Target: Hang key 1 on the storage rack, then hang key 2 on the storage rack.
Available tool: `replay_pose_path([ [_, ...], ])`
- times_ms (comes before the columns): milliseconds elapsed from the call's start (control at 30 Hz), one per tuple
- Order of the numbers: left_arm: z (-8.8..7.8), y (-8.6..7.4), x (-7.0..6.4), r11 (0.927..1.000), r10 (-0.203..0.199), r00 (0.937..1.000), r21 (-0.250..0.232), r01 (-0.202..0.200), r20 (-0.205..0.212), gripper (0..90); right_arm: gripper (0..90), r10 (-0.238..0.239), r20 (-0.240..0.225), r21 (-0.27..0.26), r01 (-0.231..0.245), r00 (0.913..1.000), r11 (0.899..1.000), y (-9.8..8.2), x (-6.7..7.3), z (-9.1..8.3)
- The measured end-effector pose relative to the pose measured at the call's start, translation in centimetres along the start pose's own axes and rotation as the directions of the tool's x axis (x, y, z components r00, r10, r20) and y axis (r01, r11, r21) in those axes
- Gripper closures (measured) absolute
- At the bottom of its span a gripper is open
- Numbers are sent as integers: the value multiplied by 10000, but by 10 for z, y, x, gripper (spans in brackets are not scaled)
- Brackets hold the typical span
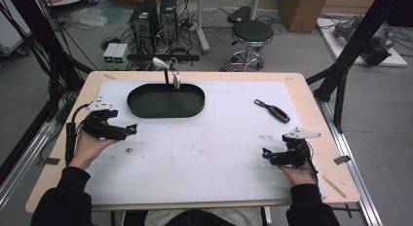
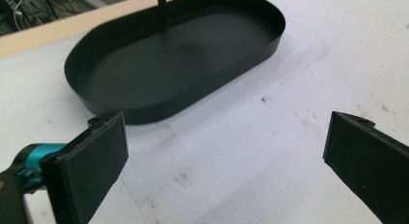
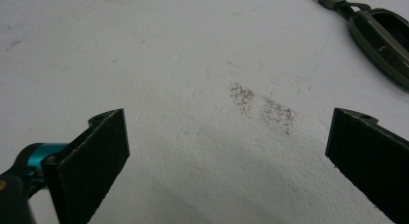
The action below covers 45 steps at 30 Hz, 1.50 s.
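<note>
A black oval tray [image 1: 165, 100] lies at the back middle of the white mat, empty inside; the left gripper view has it [image 2: 173, 60] just ahead of the jaws. A dark key fob with a strap [image 1: 272, 110] lies on the mat at the right, and its body [image 3: 383, 38] reaches into the top right corner of the right gripper view. My left gripper [image 1: 131, 130] rests at the left side of the mat, open, nothing between its jaws [image 2: 224, 161]. My right gripper [image 1: 265, 153] sits at the right front, open and empty [image 3: 226, 161], short of the key fob.
A thin black post with a small metal piece [image 1: 174, 79] stands at the tray's far rim. Dark smudges [image 3: 263, 108] mark the mat ahead of the right gripper. The wooden table edge [image 1: 311, 94] borders the mat. Beyond the table stand a stool [image 1: 251, 33] and computers.
</note>
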<state>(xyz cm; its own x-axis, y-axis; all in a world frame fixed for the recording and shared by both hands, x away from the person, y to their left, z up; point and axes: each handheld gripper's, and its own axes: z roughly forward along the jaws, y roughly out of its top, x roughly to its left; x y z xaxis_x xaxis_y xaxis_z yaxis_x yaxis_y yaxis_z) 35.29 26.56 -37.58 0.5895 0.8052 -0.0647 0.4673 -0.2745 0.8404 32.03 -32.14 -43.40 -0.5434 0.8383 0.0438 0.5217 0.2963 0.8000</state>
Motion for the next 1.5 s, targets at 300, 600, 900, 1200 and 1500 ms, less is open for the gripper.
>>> replay_pose_path([
  [300, -8, -18, 0, 9998, -178, 9998, 109, 179, -90, 24, 8, -17, -8, 38, 17, 10000, 10000, 1, 0, 2],
  [600, -15, -33, -8, 9994, -251, 9996, 244, 247, 147, 24, 8, -68, -7, 89, 68, 10000, 9999, 1, 1, 3],
  [900, -17, -54, -16, 9984, -380, 9991, 424, 372, 196, 24, 8, -68, 3, 151, 68, 10000, 9999, 1, 1, 3],
  [1200, -14, -68, -24, 9978, -329, 9990, 578, 311, 317, 24, 8, 33, 24, 61, -33, 10000, 10000, 1, -1, 1],
  [1500, -18, -77, -29, 9974, -165, 9997, 701, 152, 187, 24, 8, -231, -58, -39, 231, 9997, 9997, 9, 2, 0],
])
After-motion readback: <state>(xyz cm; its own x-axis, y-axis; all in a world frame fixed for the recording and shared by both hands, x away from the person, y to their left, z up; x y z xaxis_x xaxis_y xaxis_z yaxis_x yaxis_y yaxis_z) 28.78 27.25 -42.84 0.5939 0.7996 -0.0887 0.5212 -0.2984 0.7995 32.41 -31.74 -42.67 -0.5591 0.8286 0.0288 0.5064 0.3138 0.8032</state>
